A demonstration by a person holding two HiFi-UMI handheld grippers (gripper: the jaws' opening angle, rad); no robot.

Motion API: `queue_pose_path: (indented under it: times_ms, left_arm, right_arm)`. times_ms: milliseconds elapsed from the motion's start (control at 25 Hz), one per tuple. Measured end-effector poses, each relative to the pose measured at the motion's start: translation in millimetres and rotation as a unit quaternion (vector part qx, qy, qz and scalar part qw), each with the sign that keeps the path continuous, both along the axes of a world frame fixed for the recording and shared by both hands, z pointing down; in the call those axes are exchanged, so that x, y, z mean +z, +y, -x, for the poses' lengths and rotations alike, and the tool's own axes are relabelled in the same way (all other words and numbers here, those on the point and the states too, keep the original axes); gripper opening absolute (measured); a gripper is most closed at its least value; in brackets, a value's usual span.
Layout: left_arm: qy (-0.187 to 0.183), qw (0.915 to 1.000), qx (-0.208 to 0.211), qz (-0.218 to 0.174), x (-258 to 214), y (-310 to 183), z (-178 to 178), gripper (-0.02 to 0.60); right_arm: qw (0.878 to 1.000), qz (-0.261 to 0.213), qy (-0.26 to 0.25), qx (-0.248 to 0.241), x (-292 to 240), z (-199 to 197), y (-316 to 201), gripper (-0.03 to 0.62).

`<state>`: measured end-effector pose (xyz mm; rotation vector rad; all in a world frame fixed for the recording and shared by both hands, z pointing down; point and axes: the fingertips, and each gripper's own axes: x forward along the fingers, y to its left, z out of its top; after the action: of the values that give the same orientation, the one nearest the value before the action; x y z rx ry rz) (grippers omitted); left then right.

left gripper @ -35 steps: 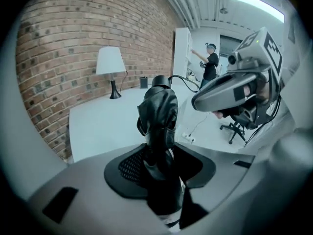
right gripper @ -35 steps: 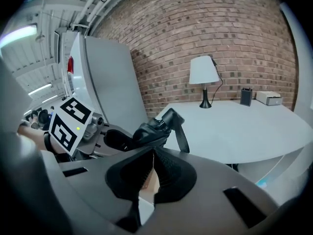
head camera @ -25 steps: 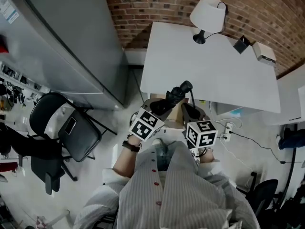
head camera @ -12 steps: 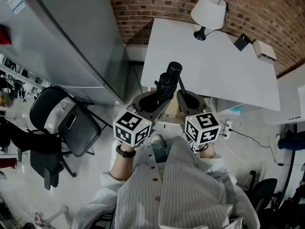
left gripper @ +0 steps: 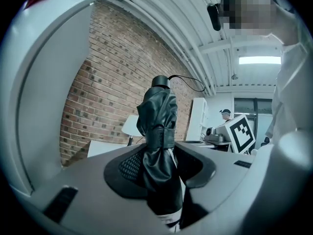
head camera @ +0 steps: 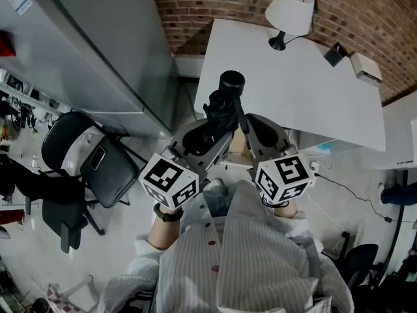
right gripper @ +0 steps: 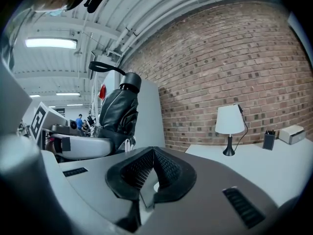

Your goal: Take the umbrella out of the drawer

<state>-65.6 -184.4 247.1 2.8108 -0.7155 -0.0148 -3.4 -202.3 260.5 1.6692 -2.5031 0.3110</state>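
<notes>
A black folded umbrella (head camera: 221, 106) stands upright between the jaws of my left gripper (head camera: 210, 130), which is shut on its lower part. In the left gripper view the umbrella (left gripper: 157, 126) fills the gap in the left gripper (left gripper: 161, 152), its strap wrapped round the middle and its cap and wrist loop on top. My right gripper (head camera: 253, 128) is just right of it, apart from the umbrella. In the right gripper view the right gripper (right gripper: 152, 149) has its pads together with nothing held, and the umbrella (right gripper: 120, 112) shows to the left. The drawer is hidden under the grippers.
A white table (head camera: 306, 90) lies ahead against the brick wall, with a white lamp (head camera: 290, 12) and two small boxes (head camera: 352, 60) at its back. A tall grey cabinet (head camera: 85, 51) stands to the left, and a black chair (head camera: 98, 168) below it.
Both grippers have risen together. The umbrella has come up with the left gripper and now stands higher, over the table's near edge in the head view.
</notes>
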Motion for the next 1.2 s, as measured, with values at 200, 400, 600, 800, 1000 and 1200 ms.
queue_pose_path:
  times_ms: [200, 400, 600, 800, 1000, 1200]
  left_arm:
    - [0.004, 1.0000, -0.001, -0.002, -3.5, -0.5, 0.5, 0.166]
    - [0.010, 0.9999, -0.001, 0.002, -3.2, 0.4, -0.7, 0.166]
    - [0.015, 0.9999, 0.000, 0.006, -2.1, 3.1, 0.0, 0.166]
    - [0.015, 0.9999, 0.002, 0.005, -1.5, 7.8, 3.4, 0.166]
    - [0.015, 0.9999, 0.003, 0.008, 0.9, 11.0, 4.3, 0.166]
    - [0.013, 0.9999, 0.005, 0.008, 1.8, 14.9, 5.7, 0.166]
  right_arm:
    - [1.000, -0.001, -0.020, 0.003, -2.0, -5.1, -0.1, 0.034]
    - [1.000, 0.008, -0.003, -0.004, 1.8, -4.5, 2.5, 0.034]
    - [1.000, 0.011, 0.000, -0.011, 2.6, 0.0, 5.7, 0.034]
    - [1.000, 0.014, 0.001, -0.015, 4.0, 5.9, 9.8, 0.034]
    - [1.000, 0.017, -0.001, -0.011, 7.2, 5.3, 13.0, 0.034]
    - [1.000, 0.022, -0.004, -0.008, 11.3, 5.8, 17.6, 0.034]
